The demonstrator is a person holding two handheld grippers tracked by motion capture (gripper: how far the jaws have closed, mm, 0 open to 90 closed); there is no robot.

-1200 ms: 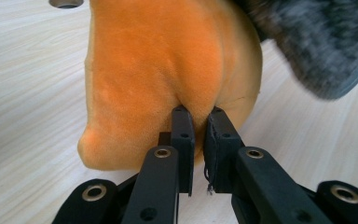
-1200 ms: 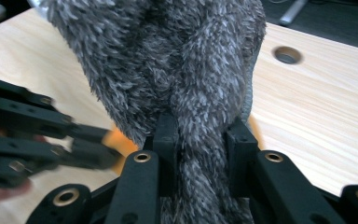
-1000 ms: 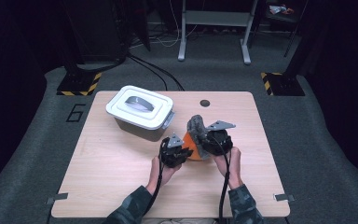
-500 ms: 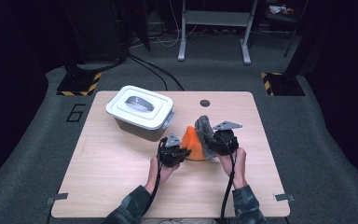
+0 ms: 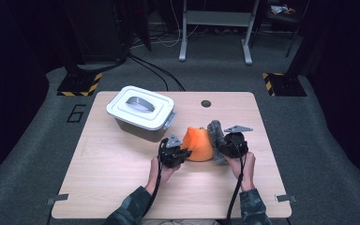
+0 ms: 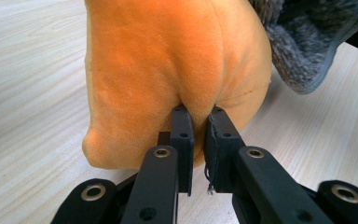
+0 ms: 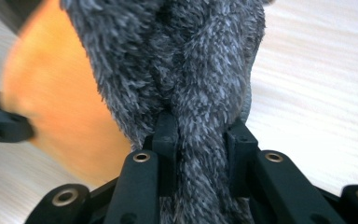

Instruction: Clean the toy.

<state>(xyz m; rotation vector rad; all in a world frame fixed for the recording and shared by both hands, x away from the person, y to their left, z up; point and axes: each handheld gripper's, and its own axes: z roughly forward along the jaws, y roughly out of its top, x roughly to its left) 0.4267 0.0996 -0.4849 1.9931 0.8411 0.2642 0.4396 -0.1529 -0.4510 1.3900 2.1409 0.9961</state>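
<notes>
An orange plush piece sits mid-table, with a grey fuzzy piece against its right side; whether the two are joined I cannot tell. My left gripper is at the orange plush's left edge. In the left gripper view its jaws are shut, pinching a fold of the orange plush, with the grey fuzz behind. My right gripper is shut on the grey fuzzy piece, which fills the space between its jaws. The orange plush lies to its left.
A white lidded bin with a grey handle stands at the table's back left, close to the plush. A small dark hole marks the back edge of the wooden table. Dark floor and stands surround the table.
My right gripper has moved right and lower with the grey fuzz, pulling it away from the left gripper and exposing more orange plush. The left gripper has stayed put.
</notes>
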